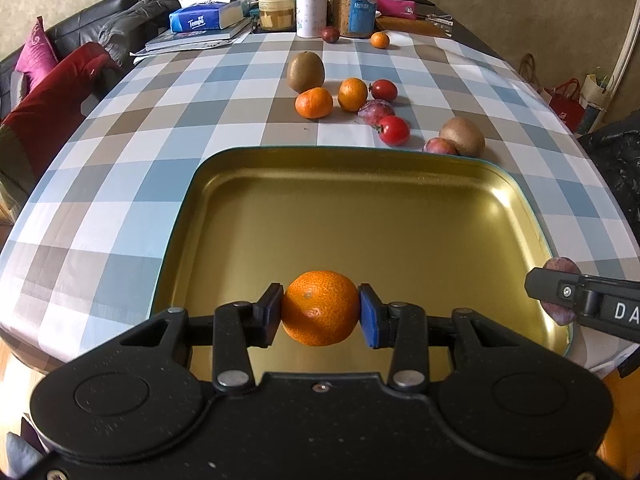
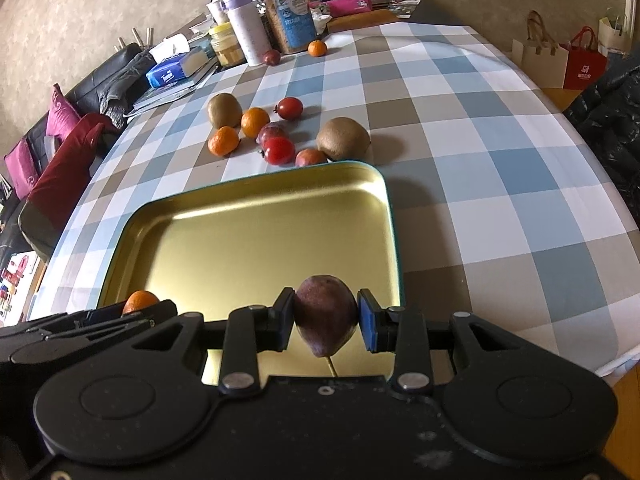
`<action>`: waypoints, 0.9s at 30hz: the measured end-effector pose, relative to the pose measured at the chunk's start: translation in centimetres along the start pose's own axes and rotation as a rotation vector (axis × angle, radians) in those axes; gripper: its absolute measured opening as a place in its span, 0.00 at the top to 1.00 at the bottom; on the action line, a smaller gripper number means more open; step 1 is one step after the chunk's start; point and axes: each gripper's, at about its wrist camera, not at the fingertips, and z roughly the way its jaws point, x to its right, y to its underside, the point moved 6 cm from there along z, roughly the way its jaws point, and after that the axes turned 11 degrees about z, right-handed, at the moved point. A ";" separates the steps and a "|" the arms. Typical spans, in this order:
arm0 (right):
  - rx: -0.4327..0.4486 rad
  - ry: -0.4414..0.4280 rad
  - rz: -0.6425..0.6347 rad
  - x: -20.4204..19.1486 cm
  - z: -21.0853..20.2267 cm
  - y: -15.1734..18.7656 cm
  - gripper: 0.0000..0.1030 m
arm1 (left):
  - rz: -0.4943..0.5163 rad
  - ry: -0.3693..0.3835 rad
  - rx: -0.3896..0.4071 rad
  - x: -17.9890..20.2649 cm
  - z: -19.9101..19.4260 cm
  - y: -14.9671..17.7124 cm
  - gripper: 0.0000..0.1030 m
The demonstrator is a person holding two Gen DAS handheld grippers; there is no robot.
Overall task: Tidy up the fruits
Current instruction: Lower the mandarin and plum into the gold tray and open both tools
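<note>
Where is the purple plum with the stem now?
The plum sits clamped in the right gripper, above the gold tray's near right corner.

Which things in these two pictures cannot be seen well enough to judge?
- Plum in the left wrist view: mostly hidden behind the right gripper, which is cut off by the picture's edge.
- Mandarin in the right wrist view: only its top shows behind the left gripper.
- Tray: its near rim is hidden by the gripper bodies in both views.
- Jar label: too small to read.
</note>
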 end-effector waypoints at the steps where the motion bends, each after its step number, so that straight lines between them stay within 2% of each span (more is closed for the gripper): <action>1: 0.000 -0.001 -0.002 0.0 -0.1 0.1 0.66 | 0.000 0.000 -0.001 0.0 0.0 0.0 0.53; 12: -0.026 -0.008 -0.005 0.2 -0.1 1.4 0.65 | -0.025 -0.012 -0.010 -0.3 -0.2 1.3 0.52; 15: -0.036 -0.013 -0.003 0.2 -0.2 1.6 0.64 | -0.007 -0.049 0.011 -0.3 -0.7 1.2 0.48; 18: -0.027 -0.027 0.006 0.2 -0.6 1.6 0.65 | -0.011 -0.049 0.027 -0.4 -1.2 1.1 0.41; 27: -0.001 -0.028 0.003 0.2 -1.5 2.0 0.65 | -0.024 -0.052 0.033 -0.5 -1.7 1.8 0.41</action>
